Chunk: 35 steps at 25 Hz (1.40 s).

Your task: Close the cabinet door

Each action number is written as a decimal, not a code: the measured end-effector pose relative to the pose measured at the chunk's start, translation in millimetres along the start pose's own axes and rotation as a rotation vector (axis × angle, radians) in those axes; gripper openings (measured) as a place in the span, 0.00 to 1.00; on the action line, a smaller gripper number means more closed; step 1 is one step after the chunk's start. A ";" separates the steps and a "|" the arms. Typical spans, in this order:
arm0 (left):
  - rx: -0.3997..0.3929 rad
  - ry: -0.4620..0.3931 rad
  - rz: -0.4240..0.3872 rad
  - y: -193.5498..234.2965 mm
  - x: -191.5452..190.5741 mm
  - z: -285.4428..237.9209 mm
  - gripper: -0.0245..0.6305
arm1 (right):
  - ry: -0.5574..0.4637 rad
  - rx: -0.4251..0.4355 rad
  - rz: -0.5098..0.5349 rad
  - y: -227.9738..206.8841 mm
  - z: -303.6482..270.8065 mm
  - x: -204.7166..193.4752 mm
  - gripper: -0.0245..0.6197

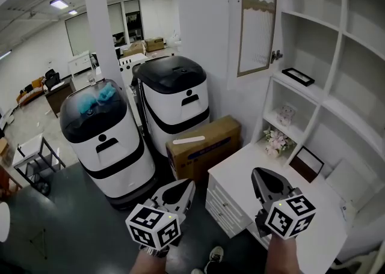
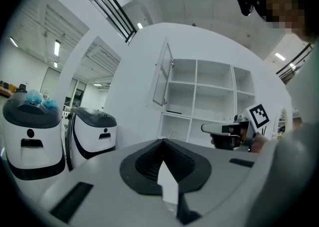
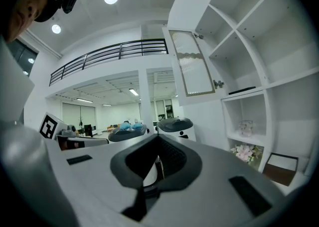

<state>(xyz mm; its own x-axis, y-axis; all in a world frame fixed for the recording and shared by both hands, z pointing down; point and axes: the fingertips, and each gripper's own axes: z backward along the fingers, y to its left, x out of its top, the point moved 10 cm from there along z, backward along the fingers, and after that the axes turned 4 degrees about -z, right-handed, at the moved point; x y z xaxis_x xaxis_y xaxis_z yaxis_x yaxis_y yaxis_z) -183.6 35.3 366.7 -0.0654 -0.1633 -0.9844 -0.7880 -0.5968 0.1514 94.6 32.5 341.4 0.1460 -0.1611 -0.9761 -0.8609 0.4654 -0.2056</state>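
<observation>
Left tongs [image 1: 189,184] and right tongs [image 1: 257,174], each bearing a cube of black-and-white square markers, are fully closed with nothing between their tips. They are held side by side facing a white open-shelf cabinet [image 1: 307,23]. The tall ribbed-glass cabinet door in a tan frame [image 1: 257,20] stands swung open at the upper left of the shelves, well apart from both tongs. Blue print on the brown cardboard box [image 1: 204,146] is too small to read. The head view alone shows this box, the low white drawer surface [image 1: 240,173] beside it and the shoes below. The right gripper view alone shows a dark-railed balcony [image 3: 109,54] and a pink-and-white flower posy [image 3: 244,152] on a lower shelf. Both gripper views show two white, black-lidded rounded machines [image 2: 92,131].
</observation>
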 end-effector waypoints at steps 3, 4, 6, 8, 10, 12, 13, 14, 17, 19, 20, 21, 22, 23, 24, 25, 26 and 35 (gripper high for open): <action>0.023 0.005 0.001 11.1 3.1 -9.6 0.04 | -0.004 0.018 0.004 -7.0 -21.9 5.7 0.04; 0.033 0.006 0.003 15.4 4.5 -12.9 0.04 | -0.004 0.025 0.005 -9.3 -30.0 8.0 0.04; 0.047 0.005 0.000 22.8 9.1 -21.8 0.04 | -0.005 0.041 0.007 -14.9 -46.7 13.8 0.04; 0.057 -0.003 -0.007 29.2 15.8 -33.8 0.04 | -0.011 0.058 0.009 -22.4 -63.0 20.7 0.04; 0.062 -0.008 -0.015 34.4 22.0 -47.6 0.04 | -0.017 0.071 0.009 -30.6 -77.5 27.1 0.04; 0.063 -0.010 -0.023 38.9 27.5 -61.6 0.04 | -0.024 0.079 0.016 -38.8 -90.0 34.0 0.04; 0.064 -0.012 -0.028 40.8 30.3 -68.6 0.04 | -0.028 0.081 0.022 -43.3 -95.8 37.6 0.04; 0.064 -0.013 -0.033 42.4 33.2 -75.8 0.04 | -0.032 0.082 0.027 -48.1 -101.4 41.0 0.04; 0.064 -0.013 -0.055 45.0 41.9 -97.0 0.04 | -0.043 0.085 0.035 -63.7 -116.9 49.7 0.04; 0.064 -0.014 -0.069 45.7 47.7 -109.2 0.04 | -0.049 0.093 0.036 -72.0 -126.2 54.3 0.05; 0.064 -0.016 -0.076 45.6 50.5 -114.5 0.04 | -0.052 0.097 0.038 -75.5 -130.4 56.7 0.05; 0.064 -0.018 -0.082 45.5 53.1 -119.5 0.04 | -0.055 0.101 0.040 -78.7 -134.3 59.1 0.05; 0.064 -0.022 -0.087 45.6 55.5 -124.3 0.04 | -0.059 0.105 0.042 -81.7 -138.0 61.6 0.05; 0.064 -0.024 -0.092 46.1 57.4 -128.9 0.04 | -0.064 0.108 0.043 -84.7 -141.6 63.9 0.05; 0.063 -0.025 -0.095 47.0 58.8 -133.2 0.04 | -0.069 0.110 0.043 -87.3 -145.0 65.8 0.05; 0.063 -0.024 -0.097 48.3 59.7 -137.2 0.04 | -0.072 0.110 0.042 -89.7 -148.3 67.2 0.05; 0.061 -0.023 -0.096 49.9 60.3 -141.2 0.04 | -0.074 0.110 0.041 -91.9 -151.5 68.4 0.05; 0.000 -0.014 -0.088 79.0 65.9 -184.8 0.04 | -0.074 0.069 0.037 -102.6 -193.7 71.4 0.05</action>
<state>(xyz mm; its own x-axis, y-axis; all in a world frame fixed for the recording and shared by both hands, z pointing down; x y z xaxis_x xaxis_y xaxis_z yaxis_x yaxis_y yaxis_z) -137.0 -167.8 330.3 -0.0045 -0.0988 -0.9951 -0.7910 -0.6085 0.0640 98.9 -195.3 306.4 0.1524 -0.0789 -0.9852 -0.8309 0.5294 -0.1709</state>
